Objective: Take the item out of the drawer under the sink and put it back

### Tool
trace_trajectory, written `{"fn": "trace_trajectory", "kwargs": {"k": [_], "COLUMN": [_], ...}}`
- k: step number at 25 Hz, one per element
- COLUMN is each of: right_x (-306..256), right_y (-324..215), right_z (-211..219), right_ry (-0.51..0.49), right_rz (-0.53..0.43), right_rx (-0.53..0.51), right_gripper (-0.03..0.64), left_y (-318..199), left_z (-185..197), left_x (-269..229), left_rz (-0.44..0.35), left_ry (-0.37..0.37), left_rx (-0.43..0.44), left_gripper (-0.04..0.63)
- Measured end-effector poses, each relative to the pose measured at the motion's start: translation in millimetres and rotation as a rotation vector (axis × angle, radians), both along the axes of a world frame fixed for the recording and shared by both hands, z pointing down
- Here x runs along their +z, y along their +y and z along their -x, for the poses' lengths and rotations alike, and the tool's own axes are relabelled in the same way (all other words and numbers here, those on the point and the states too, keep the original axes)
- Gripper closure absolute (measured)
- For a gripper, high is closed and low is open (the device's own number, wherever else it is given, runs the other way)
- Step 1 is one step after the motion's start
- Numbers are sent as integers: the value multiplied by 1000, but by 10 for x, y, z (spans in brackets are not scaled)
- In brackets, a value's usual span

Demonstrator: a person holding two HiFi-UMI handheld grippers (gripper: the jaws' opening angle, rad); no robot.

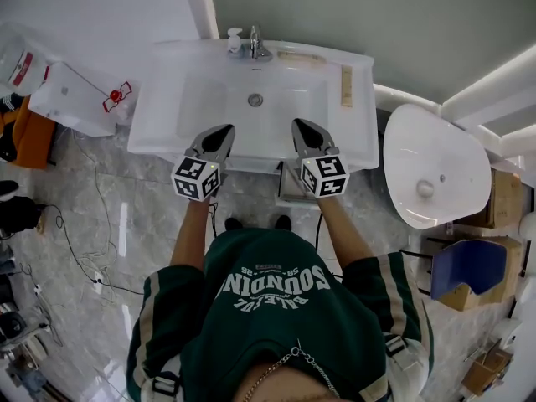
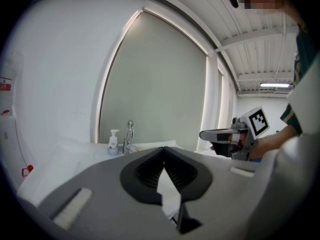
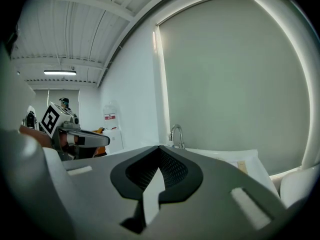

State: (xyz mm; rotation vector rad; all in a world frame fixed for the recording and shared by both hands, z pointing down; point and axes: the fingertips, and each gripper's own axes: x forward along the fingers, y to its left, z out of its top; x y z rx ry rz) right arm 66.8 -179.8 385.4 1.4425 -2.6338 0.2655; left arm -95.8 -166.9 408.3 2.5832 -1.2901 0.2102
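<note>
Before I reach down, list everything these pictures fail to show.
- Drawer under the sink: in the head view the sink, the left tongs and the right tongs cover it. Both gripper views look above the rim. Open or shut cannot be told.
- Item inside it: in no view.
- Soap bottle label: too small to read in the left gripper view.

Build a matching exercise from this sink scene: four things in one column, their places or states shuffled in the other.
1 soap dispenser
2 drain
3 toilet
4 left gripper

A shut, at the sink's front edge
B middle of the sink
C right of the sink
D beside the faucet

Pairs: 1-D, 2-B, 3-C, 4-A
</note>
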Motion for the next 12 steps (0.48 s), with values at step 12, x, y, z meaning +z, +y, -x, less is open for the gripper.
{"fn": "trace_trajectory", "kwargs": {"k": [12], "right_x": [20], "right_y": [13], "right_z": [-15], "right_ry": [-5], "right_rz": [3], "right_rx": [2], "right_gripper": [614], "left_y": [32], "left_z": [-11], "left_x": [78], "left_rz": [13], "left_ry": [3], "left_rx": [3], "left_gripper": [546]}}
